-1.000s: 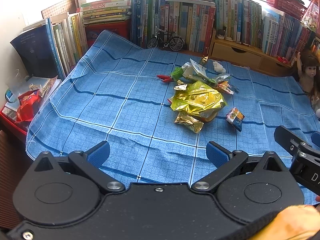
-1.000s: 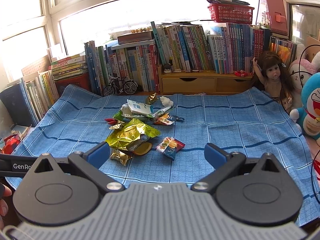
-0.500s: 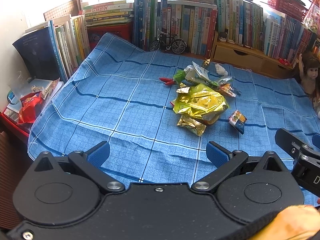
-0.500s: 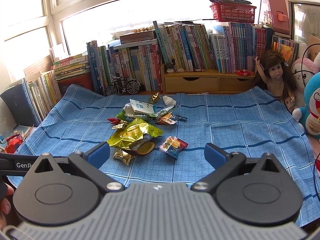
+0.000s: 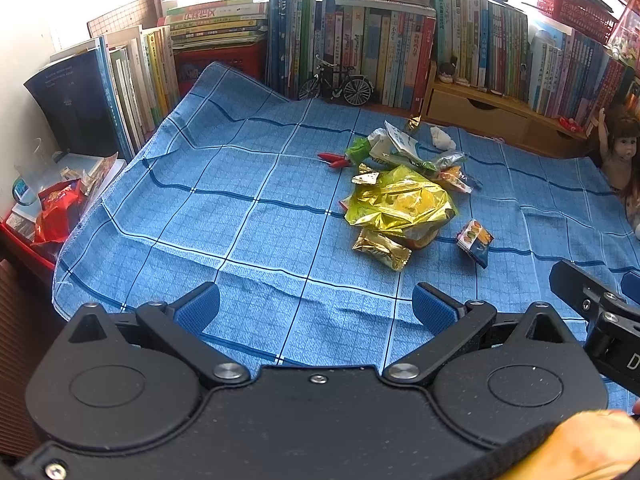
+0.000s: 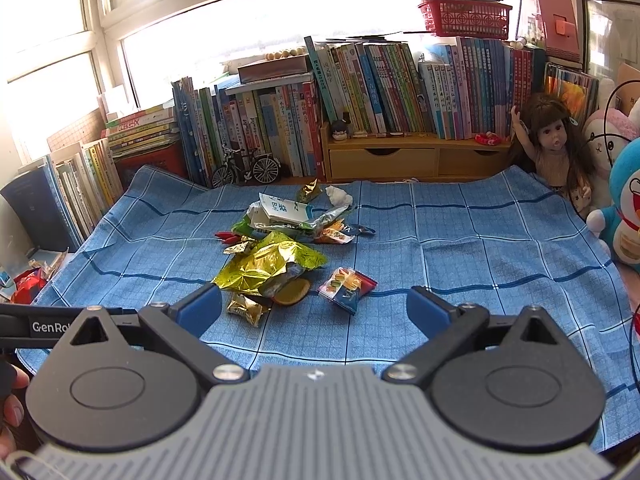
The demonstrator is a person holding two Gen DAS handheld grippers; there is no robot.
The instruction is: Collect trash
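The left gripper [image 5: 316, 306] is held with its jaws wide apart and nothing between them; bare blue checked cloth [image 5: 224, 208] is seen in the gap. The right gripper [image 6: 314, 306] is likewise spread and empty. Ahead of both, beyond the fingertips, a heap of wrappers is found: a small gold packet [image 6: 245, 309] nearest, a crumpled yellow-green foil bag [image 6: 272, 266] behind it, a colourful snack packet [image 6: 347, 286] just beside. Farther back, a row of books [image 6: 360, 92] is ranged.

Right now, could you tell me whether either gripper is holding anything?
Nothing is held: the left gripper and right gripper are both open, short of the wrappers.
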